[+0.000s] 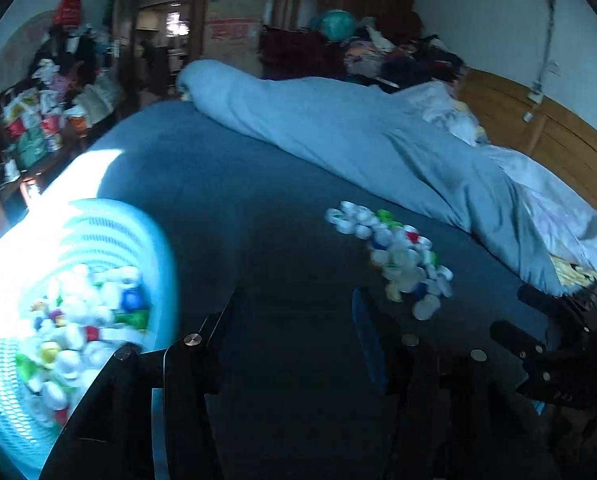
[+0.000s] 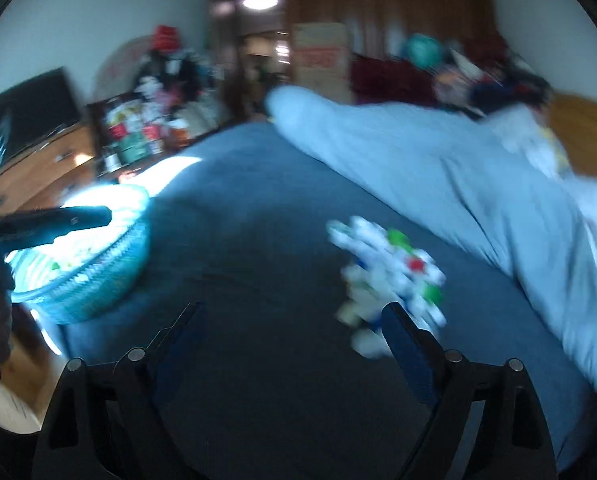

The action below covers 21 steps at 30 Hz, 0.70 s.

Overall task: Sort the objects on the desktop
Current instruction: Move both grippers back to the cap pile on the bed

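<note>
Left gripper (image 1: 298,300) parted and empty above blue bedsheet (image 1: 226,200), right gripper (image 2: 294,316) spread wide and empty, pile of bottle caps (image 1: 394,256) just ahead, cap-filled teal basket (image 1: 110,232) at left, rolled quilt (image 1: 358,140) behind.

You are looking at a bed (image 1: 238,200) in a dark blue sheet: a teal basket (image 1: 110,232) is sitting lower left, bottle caps (image 1: 394,256) are lying centre-right, a pale duvet (image 1: 358,140) is stretching across the upper right.

Left tool (image 1: 298,300) open over blue bedsheet (image 1: 218,200) — caps (image 1: 394,256) ahead, filled basket (image 1: 78,280) at left.
</note>
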Available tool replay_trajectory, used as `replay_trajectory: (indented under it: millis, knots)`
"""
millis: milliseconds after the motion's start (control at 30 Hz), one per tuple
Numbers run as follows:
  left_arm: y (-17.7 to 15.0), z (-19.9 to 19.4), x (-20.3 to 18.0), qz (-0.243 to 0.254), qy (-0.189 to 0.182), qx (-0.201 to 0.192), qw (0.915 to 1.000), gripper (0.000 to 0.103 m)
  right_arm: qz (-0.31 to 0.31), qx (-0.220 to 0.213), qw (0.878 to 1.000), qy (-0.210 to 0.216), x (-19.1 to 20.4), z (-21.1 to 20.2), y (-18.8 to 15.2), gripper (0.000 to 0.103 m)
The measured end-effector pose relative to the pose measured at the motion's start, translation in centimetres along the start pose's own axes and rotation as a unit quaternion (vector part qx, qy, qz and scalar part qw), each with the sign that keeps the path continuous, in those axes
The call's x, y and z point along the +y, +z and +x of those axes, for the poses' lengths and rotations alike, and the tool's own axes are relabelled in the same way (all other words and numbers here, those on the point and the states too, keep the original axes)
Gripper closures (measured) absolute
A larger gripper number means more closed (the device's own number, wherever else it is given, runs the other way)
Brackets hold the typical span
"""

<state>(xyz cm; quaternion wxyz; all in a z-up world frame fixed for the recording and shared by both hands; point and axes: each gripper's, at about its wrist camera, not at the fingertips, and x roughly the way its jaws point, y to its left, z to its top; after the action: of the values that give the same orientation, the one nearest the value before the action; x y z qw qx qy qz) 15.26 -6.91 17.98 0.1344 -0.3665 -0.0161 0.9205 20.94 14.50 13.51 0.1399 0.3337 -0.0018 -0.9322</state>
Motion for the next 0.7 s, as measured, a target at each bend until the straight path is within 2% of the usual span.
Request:
replay_trajectory:
  millis: [133,267,400,500,567,700]
  knots:
    - [-1.9,7.8,-5.3,0.034,-0.074,0.05,0.9954,0.057,0.083,0.039,0.995,-0.032,-7.3,1.7,-2.4,0.012]
    - [-2.9,13.2,-9.2,0.059,-0.122,0.055,0.9892,0.057,0.122,0.064,0.99,-0.04,-11.4,3.2,-4.0,0.012]
    - [-3.6,17.0,-10.6,0.048,-0.128,0.071,0.9881,0.057,0.13,0.085,0.988,-0.021,-13.5,4.7,-5.1,0.012]
    - [-3.7,17.5,-11.3,0.051,-0.144,0.065,0.9861,0.057,0.127,0.093,0.987,-0.013,-14.4,5.3,-5.7,0.021]
    - [-3.7,18.2,-12.1,0.059,-0.155,0.067,0.9839,0.057,0.138,0.098,0.985,-0.002,-15.0,5.8,-6.2,0.022]
    - [-4.1,19.8,-13.1,0.068,-0.152,0.085,0.9825,0.058,0.155,0.107,0.982,0.023,-15.5,6.7,-6.4,0.028]
